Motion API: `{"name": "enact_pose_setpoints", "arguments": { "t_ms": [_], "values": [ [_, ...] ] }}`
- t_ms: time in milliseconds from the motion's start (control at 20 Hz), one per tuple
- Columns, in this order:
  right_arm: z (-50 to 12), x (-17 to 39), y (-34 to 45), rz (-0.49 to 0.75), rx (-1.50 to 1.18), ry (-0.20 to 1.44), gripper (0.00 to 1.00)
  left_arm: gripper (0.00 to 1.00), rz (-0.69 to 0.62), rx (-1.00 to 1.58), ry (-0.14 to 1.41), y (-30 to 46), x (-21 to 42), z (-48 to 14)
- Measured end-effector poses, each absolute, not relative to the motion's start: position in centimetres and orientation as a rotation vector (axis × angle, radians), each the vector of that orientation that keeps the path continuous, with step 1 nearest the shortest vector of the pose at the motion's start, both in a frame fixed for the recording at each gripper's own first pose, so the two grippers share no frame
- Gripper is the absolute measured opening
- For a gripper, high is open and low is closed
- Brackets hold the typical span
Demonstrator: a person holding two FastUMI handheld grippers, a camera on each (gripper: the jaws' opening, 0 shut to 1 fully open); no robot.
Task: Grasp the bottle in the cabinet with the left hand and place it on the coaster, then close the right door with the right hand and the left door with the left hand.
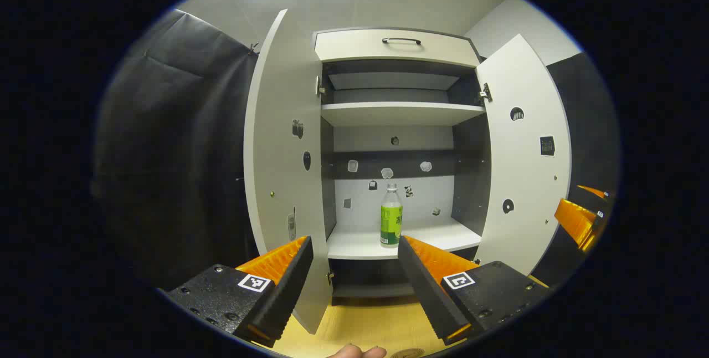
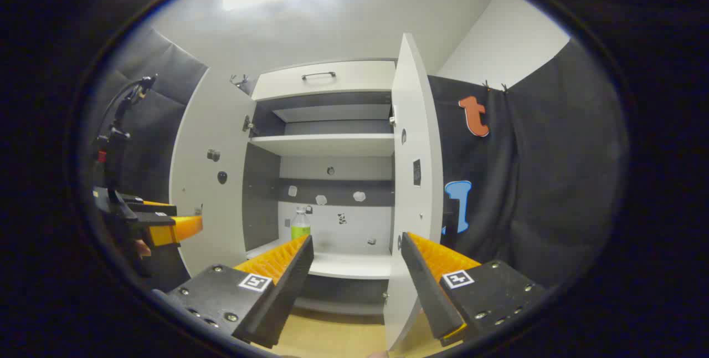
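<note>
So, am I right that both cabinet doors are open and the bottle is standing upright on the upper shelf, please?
Not quite: the bottle stands upright on the lower shelf, as the left gripper view shows; the upper shelf carries nothing visible. Both doors, left door and right door, are indeed open.

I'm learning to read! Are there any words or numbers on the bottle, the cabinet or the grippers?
Green label on the bottle: print too small and blurred to read.
Dark square on the right door: too small to read.
Square tags on the left gripper: black-and-white patterns, no words.
So nothing readable.
</note>
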State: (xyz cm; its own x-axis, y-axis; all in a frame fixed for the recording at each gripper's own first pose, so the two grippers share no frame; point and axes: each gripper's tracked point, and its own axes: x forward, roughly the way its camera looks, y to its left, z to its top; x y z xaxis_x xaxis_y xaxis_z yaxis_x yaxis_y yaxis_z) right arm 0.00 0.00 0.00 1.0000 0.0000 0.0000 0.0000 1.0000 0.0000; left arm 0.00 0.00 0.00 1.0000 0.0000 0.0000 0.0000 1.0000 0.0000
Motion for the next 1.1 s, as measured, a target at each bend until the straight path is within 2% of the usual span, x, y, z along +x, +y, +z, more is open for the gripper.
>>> {"name": "enact_pose_setpoints", "arguments": {
  "t_ms": [200, 550, 650, 700, 750, 850, 900, 950, 1050, 1100],
  "values": [
    [2.2, 0.2, -0.5, 0.009, -0.025, -0.033, 0.93, 0.97, 0.015, -0.015, 0.01, -0.5, -0.2, -0.1],
    [1.5, 1.4, -1.1, -0.024, -0.04, 0.001, 0.93, 0.97, -0.024, -0.019, 0.004, -1.5, 2.2, 0.7],
    [1.3, 2.2, -0.9, -0.034, -0.03, 0.013, 0.96, 0.97, -0.047, -0.029, 0.018, -1.9, 3.8, 0.5],
    [1.3, 2.8, -0.7, -0.036, -0.025, 0.015, 0.93, 0.97, -0.057, -0.029, 0.019, -1.8, 4.7, 0.5],
    [1.4, 3.2, -0.6, -0.042, -0.024, 0.015, 0.96, 0.97, -0.066, -0.03, 0.016, -1.9, 5.7, 0.6],
    [1.4, 4.1, -0.3, -0.048, -0.023, 0.015, 0.93, 0.97, -0.082, -0.033, 0.018, -2.0, 7.9, 0.3],
    [1.4, 4.4, -0.1, -0.05, -0.02, 0.01, 0.96, 0.97, -0.085, -0.036, 0.026, -2.0, 9.0, -0.1],
    [1.5, 4.7, 0.0, -0.058, -0.018, 0.006, 0.93, 0.98, -0.093, -0.04, 0.033, -2.1, 10.3, -0.6],
    [1.3, 5.4, -0.1, -0.077, -0.02, 0.006, 0.93, 0.98, -0.104, -0.038, 0.042, -2.4, 12.7, -1.6],
    [0.9, 5.7, -0.1, -0.083, -0.021, 0.014, 0.96, 0.98, -0.11, -0.031, 0.053, -2.6, 13.9, -2.3]
  ]
}}
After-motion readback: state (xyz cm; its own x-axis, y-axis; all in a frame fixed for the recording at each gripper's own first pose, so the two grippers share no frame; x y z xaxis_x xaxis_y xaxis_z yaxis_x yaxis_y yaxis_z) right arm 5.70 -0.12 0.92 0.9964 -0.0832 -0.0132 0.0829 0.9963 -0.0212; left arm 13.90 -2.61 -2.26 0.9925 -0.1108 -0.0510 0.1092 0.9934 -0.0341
